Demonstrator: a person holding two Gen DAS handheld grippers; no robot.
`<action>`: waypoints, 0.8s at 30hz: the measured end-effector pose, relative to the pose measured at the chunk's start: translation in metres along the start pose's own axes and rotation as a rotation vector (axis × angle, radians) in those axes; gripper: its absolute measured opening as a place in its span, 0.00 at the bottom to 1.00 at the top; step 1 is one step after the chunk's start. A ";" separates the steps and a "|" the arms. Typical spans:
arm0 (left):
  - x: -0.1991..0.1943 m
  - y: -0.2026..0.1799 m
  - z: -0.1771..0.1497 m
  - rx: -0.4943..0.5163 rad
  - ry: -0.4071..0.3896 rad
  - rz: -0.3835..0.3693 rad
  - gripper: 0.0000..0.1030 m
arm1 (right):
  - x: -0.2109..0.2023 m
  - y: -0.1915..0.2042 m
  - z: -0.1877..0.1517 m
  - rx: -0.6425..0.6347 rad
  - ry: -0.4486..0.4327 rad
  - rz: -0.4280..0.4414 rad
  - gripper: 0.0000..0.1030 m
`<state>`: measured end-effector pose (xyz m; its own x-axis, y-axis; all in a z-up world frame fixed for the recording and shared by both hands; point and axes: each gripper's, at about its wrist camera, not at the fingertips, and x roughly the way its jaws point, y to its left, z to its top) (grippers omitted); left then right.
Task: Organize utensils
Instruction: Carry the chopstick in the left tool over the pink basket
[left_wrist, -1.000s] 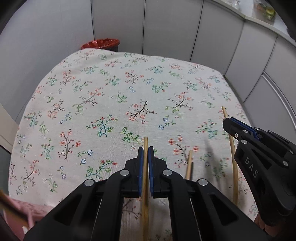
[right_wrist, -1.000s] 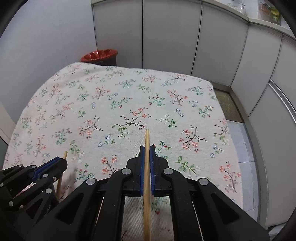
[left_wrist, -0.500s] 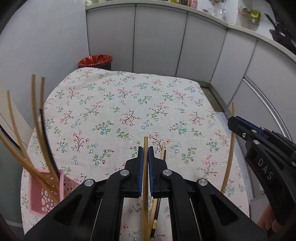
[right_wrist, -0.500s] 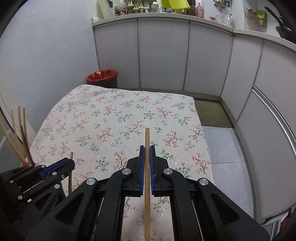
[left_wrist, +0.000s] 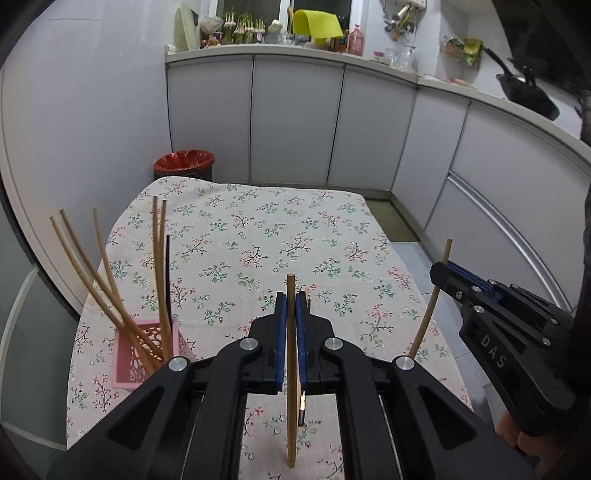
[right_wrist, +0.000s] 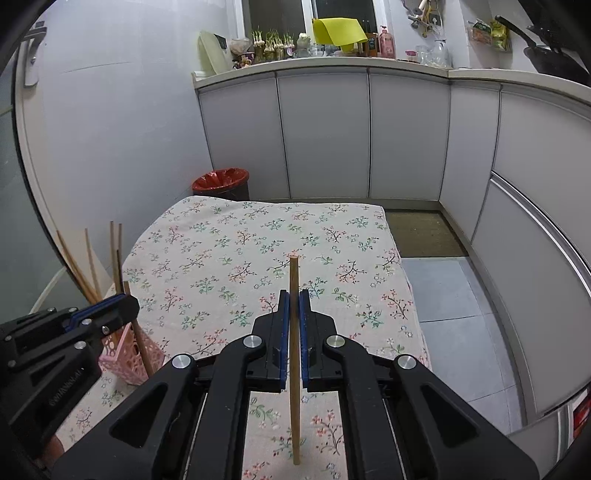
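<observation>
My left gripper (left_wrist: 290, 306) is shut on a wooden chopstick (left_wrist: 290, 424), held upright well above the table. My right gripper (right_wrist: 291, 306) is shut on a second wooden chopstick (right_wrist: 294, 417), also lifted clear of the cloth; the same chopstick (left_wrist: 432, 310) shows at the right of the left wrist view. A pink perforated basket (left_wrist: 127, 362) stands at the table's left edge with several wooden chopsticks and a dark one leaning in it. A dark chopstick (left_wrist: 301, 406) lies on the cloth under my left gripper. In the right wrist view the basket (right_wrist: 127, 356) sits behind the left gripper's body.
A floral tablecloth (left_wrist: 258, 258) covers the table. A red-lined bin (left_wrist: 184, 164) stands beyond the far left corner. Grey cabinets (right_wrist: 325, 136) line the back and right, with a cluttered counter on top. Tiled floor (right_wrist: 454, 291) lies to the right of the table.
Both grippers have risen and tilted up with their chopsticks; the table now looks farther below. The pink basket has come fully into view at the left.
</observation>
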<state>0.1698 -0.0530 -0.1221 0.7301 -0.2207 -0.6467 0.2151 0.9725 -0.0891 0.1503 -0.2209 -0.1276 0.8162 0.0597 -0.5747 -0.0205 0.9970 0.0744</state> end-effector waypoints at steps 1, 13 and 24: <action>-0.006 0.003 0.000 -0.011 -0.002 -0.015 0.05 | -0.007 0.002 0.000 -0.003 -0.007 0.000 0.04; -0.084 0.017 0.016 0.019 -0.165 -0.041 0.05 | -0.077 0.023 0.028 -0.009 -0.151 0.054 0.04; -0.140 0.046 0.028 -0.006 -0.344 0.022 0.05 | -0.100 0.048 0.040 -0.033 -0.232 0.128 0.04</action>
<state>0.0955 0.0201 -0.0148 0.9108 -0.2106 -0.3551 0.1937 0.9775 -0.0829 0.0911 -0.1811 -0.0336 0.9163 0.1764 -0.3594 -0.1479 0.9834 0.1054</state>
